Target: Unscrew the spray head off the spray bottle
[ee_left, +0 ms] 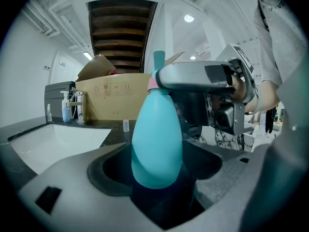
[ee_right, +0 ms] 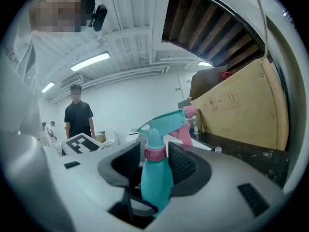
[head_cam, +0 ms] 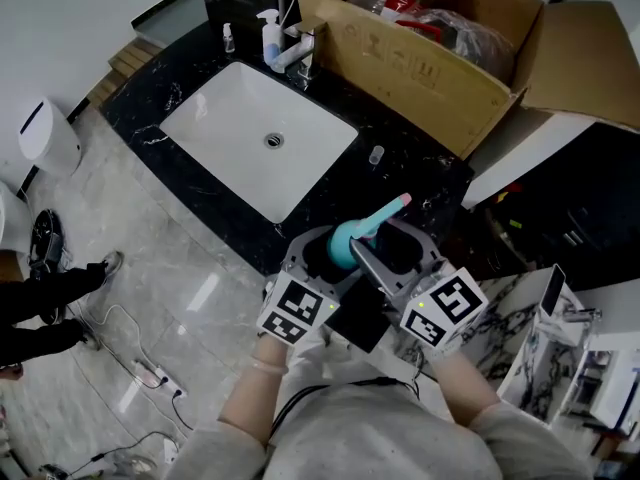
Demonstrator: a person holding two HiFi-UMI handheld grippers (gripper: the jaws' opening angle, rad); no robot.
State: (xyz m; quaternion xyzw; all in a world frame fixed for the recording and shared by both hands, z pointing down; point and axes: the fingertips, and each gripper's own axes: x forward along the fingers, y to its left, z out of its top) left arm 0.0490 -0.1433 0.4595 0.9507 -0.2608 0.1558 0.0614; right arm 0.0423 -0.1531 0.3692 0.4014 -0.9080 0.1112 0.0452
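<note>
Two-handed hold, from the head view: teal spray bottle (head_cam: 348,240) kept in the air above the near edge of the black tabletop (head_cam: 190,68), beside the white sink (head_cam: 230,118), with the left hand-held gripper (head_cam: 322,253) round its body and the right hand-held gripper (head_cam: 380,246) across its neck.

From the left gripper view: clamped on the bottle's rounded body, steadying it.

From the right gripper view: closed on the pink collar (ee_right: 155,152) just under the spray head (ee_right: 164,124), pads pressing either side.

Seemingly the start of unscrewing, head not yet off. Next, probably: twist the collar while keeping the body still, then regrip and repeat.
</note>
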